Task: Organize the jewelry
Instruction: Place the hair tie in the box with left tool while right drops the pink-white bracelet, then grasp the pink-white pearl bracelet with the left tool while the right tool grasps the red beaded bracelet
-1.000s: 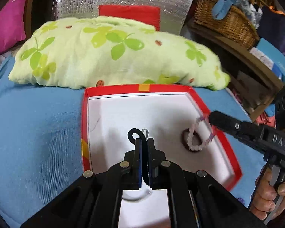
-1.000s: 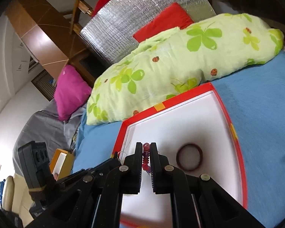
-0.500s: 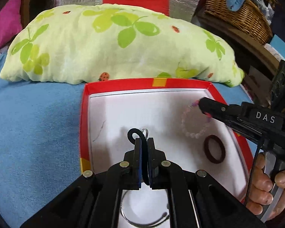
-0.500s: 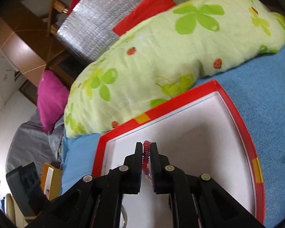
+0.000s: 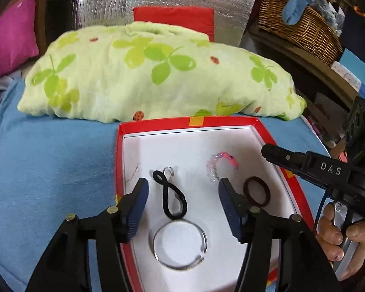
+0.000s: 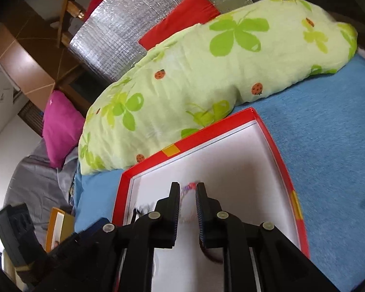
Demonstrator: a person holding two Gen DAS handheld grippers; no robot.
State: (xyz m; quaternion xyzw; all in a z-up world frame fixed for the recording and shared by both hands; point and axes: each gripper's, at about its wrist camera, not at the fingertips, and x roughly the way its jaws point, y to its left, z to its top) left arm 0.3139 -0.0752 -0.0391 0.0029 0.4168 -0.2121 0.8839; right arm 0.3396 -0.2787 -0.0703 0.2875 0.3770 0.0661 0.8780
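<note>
A red box with a white floor (image 5: 158, 126) lies on the blue bedspread. In it lie a black hair tie (image 5: 171, 196) with a small clear ring at its top, a silver bangle (image 5: 180, 244), a brown ring (image 5: 256, 191) and a pink-and-white bead bracelet (image 5: 216, 166). My left gripper (image 5: 182, 187) is open, its fingers on either side of the black hair tie, which lies free on the floor. My right gripper (image 6: 187, 189) is open above the box (image 6: 275, 146); the bead bracelet (image 6: 188, 187) shows blurred between its fingers. It also shows in the left wrist view (image 5: 267, 149), just right of the bracelet.
A green leaf-print pillow (image 5: 158, 73) lies right behind the box. A red cushion (image 5: 175, 17) and silver foil mat stand behind it. A pink cushion (image 5: 9, 41) is far left. A wicker basket (image 5: 301, 24) sits on a shelf at right.
My left gripper has opened and let go of the black hair tie, which now lies in the box. My right gripper has opened and the bead bracelet has dropped to the box floor.
</note>
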